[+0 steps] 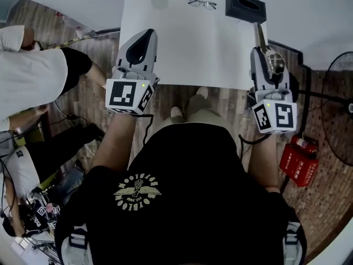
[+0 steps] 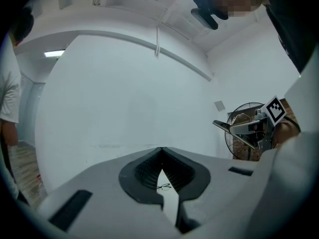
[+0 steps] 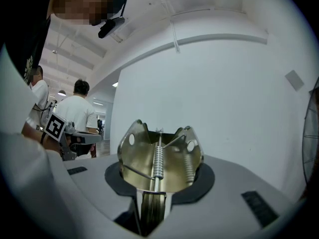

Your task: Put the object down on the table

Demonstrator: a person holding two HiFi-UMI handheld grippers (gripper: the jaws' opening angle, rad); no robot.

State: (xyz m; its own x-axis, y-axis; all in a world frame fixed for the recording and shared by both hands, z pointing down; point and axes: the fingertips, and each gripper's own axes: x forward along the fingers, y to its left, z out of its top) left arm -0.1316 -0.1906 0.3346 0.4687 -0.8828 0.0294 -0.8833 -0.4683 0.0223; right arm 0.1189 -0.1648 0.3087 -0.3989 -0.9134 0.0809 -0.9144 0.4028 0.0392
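Just short of its goal: a brass-coloured spring clip (image 1: 259, 36) hangs over the near right part of the white table (image 1: 182, 48), at 1 o'clock from the wearer. It is pinched by its narrow end in the right gripper (image 1: 265, 54). The jaws clamp on the metal so that the wider, sprung end juts forward and level. That grip looks chosen to keep the clip from swinging and to let it be lowered flat. The set-down appears not yet done, since no view shows the clip resting on the top.

The left gripper (image 1: 146, 35), at 11 o'clock, carries nothing, its jaws pressed together at the tips. It seems held out level as the idle partner, out of the way of the drop.

On the tabletop, one pair of spectacles (image 1: 202, 3) lies at 12 o'clock and one black box (image 1: 245, 5) with an oval slot sits at 1 o'clock. Both are along the far side, which leaves the near half bare for the clip. The count: two grippers, one clip, one pair of spectacles, one box.

Off the table, one standing fan (image 1: 336, 106) is at 3 o'clock. What look like two red canisters (image 1: 298, 162) stand on the floor at 4 o'clock, and one bystander in a white shirt (image 1: 27, 70) is at 9 o'clock.
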